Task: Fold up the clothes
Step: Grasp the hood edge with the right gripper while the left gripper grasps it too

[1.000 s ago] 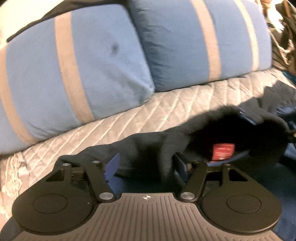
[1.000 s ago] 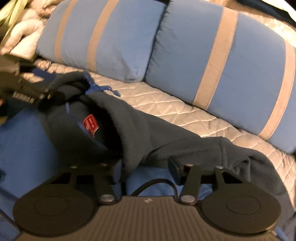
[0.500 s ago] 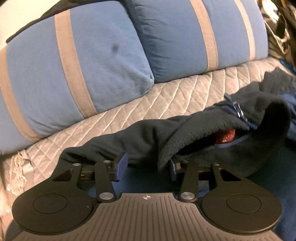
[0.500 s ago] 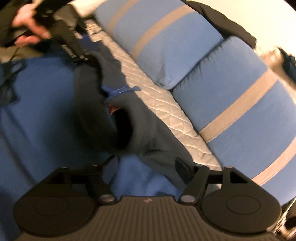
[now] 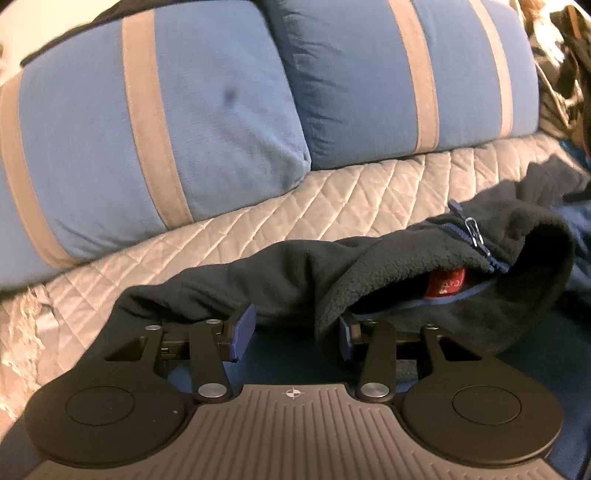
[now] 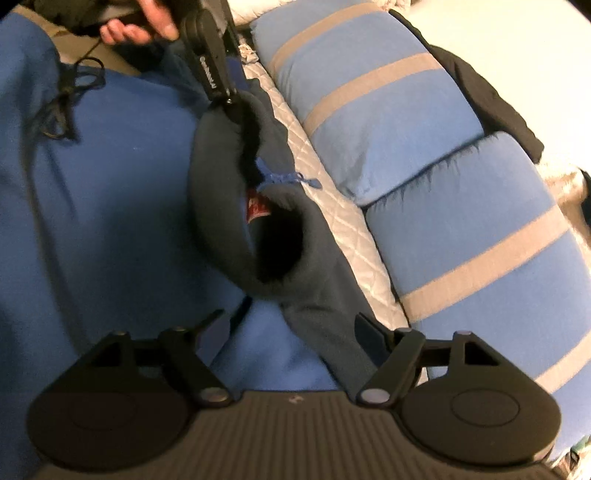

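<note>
Right gripper [image 6: 293, 326] closest in its own view: tongs spread wide, a strip of the dark fleece jacket [image 6: 221, 221] lay between them, running up against the finger on the picture's right, not squeezed. Left gripper [image 5: 293, 334]: tongs partly spread, bare gap between the pads. The jacket's fuzzy edge draped over the finger on the picture's right, nothing pinched between the pads.

Jacket lay stretched out on the blue sheet [image 6: 110, 184], collar end bunched into an open loop. Red label [image 5: 445, 282] inside that loop, blue zipper [image 5: 474, 236] just above the label.

Right wrist view: the left gripper's tip met the jacket's far end, a bare hand [image 6: 140, 26] on its handle past that. Thin black cable [image 6: 66, 96] lay on the sheet, well apart from the jacket on the picture's left.

Quilted pale cover [image 5: 295, 206] touched the jacket's far edge. Beyond the jacket and the cover, two blue pillows with tan stripes, one [image 5: 184, 129] beside the other [image 5: 406, 74], touching. Dark cloth [image 6: 491, 99] behind the pillows, farthest from the jacket; couldn't tell what it was.
</note>
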### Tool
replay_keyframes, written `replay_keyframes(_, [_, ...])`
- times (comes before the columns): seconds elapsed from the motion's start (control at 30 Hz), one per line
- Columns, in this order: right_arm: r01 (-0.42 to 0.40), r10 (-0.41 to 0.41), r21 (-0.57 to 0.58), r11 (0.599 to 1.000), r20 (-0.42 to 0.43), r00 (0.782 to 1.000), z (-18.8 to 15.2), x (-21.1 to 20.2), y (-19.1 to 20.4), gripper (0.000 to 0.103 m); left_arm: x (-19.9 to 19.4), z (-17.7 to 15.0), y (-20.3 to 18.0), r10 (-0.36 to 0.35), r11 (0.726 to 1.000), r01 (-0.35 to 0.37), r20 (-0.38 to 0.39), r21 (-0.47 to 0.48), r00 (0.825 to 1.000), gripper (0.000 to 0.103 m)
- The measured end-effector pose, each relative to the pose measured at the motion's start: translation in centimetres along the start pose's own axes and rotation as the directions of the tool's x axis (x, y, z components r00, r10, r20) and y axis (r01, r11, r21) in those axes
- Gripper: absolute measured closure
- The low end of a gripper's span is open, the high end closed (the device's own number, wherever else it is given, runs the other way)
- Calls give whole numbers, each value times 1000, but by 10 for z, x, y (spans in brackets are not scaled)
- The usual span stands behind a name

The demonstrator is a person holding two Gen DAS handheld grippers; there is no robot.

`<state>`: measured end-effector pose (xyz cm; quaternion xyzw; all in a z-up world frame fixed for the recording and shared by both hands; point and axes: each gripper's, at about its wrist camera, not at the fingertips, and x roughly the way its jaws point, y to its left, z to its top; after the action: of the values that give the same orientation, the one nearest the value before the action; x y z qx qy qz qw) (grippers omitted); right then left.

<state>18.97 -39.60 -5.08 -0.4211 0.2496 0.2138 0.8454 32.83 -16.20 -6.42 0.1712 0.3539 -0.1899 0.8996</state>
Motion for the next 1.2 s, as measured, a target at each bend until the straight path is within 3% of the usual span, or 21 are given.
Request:
replay_keyframes(0.23, [67,-67,12,998,89,994,7,29,13,23,5,1,25,-78,985,75,-11,-154,997,56])
replay_keyframes(0.3, [81,-79,-19,997,114,990,8,29,18,31,5,0,27,-83,985,82,-5,-155,997,56])
replay_keyframes(0.33, [84,-79,-38,996,124,989,9,28,21,39,5,-1,29,-87,984,86,-2,-153,996,56])
replay_keyframes(0.37, [85,-77,-52,995,130,988,10,27,23,54,5,-2,30,-93,984,92,-1,-155,996,56])
replay_keyframes(0.43, [69,-62,-53,996,126,990,10,25,22,71,3,-3,34,-111,981,110,4,-157,994,56])
replay_keyframes(0.53, [49,-42,-47,998,127,991,10,20,17,80,-5,-4,38,-150,980,152,22,-128,988,52])
replay_keyframes(0.7, [37,-28,-72,997,116,993,10,11,10,82,-33,-4,39,-197,980,199,77,-15,977,48])
replay_keyframes(0.8, [39,-31,-75,996,107,994,12,9,4,82,-56,-7,30,-204,974,188,130,127,970,29])
replay_keyframes(0.87, [39,-32,-71,997,104,994,12,9,2,82,-71,-13,19,-217,951,165,185,262,958,26])
replay_keyframes(0.93, [34,-28,-62,998,103,994,12,8,-1,82,-79,-23,4,-220,908,111,235,403,947,25])
replay_keyframes(1.1, [24,-18,-57,998,102,995,13,6,-6,82,-61,-38,-28,-166,797,6,209,604,964,25])
replay_keyframes(1.2, [22,-15,-65,998,102,995,13,4,-5,83,-45,-36,-35,-139,756,-26,199,654,970,25])
